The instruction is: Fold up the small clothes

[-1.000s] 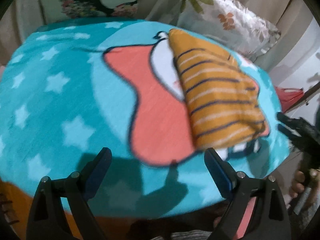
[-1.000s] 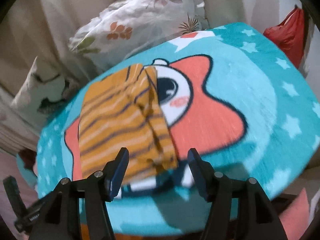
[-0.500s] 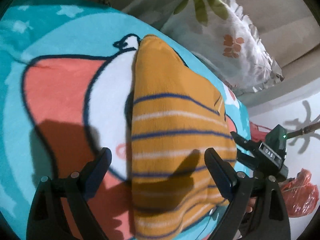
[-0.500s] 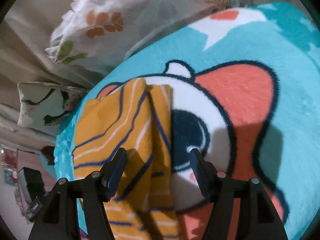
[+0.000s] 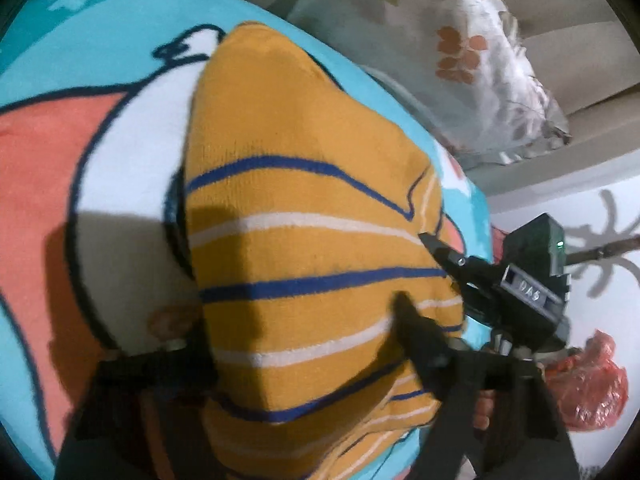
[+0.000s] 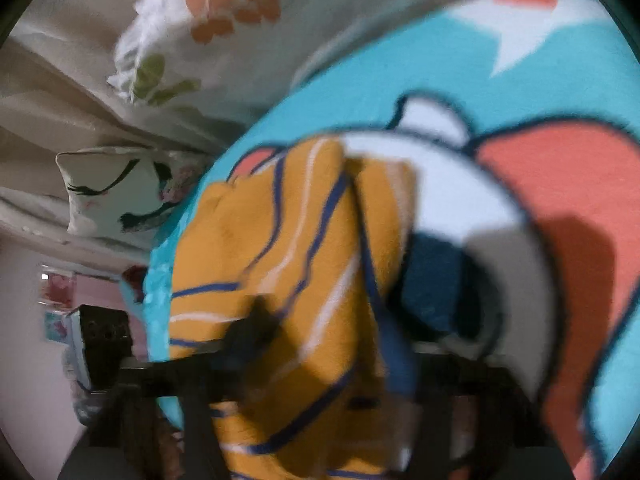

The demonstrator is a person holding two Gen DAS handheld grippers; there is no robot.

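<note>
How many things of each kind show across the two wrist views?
Striped orange garment: 1
Teal cartoon blanket: 1
Leaf-print pillow: 1
Eyelash-print pillow: 1
Red plastic bag: 1
Grippers: 2, the left gripper and the right gripper
Total: 7

One garment (image 5: 304, 248), two pillows (image 6: 208, 40)

I am seeing the striped garment (image 5: 304, 240) showing as soft, matt knit cloth, its weave looking finely ribbed. The blanket (image 5: 48, 208) under it is reading as plush, fuzzy fleece, also matt. The left gripper (image 5: 304, 344) and the right gripper (image 5: 472, 276) are looking like hard, dull black plastic. The pillow (image 5: 460, 60) is appearing as smooth printed cloth, and the red bag (image 5: 588, 384) is glinting like crinkled plastic film.
</note>
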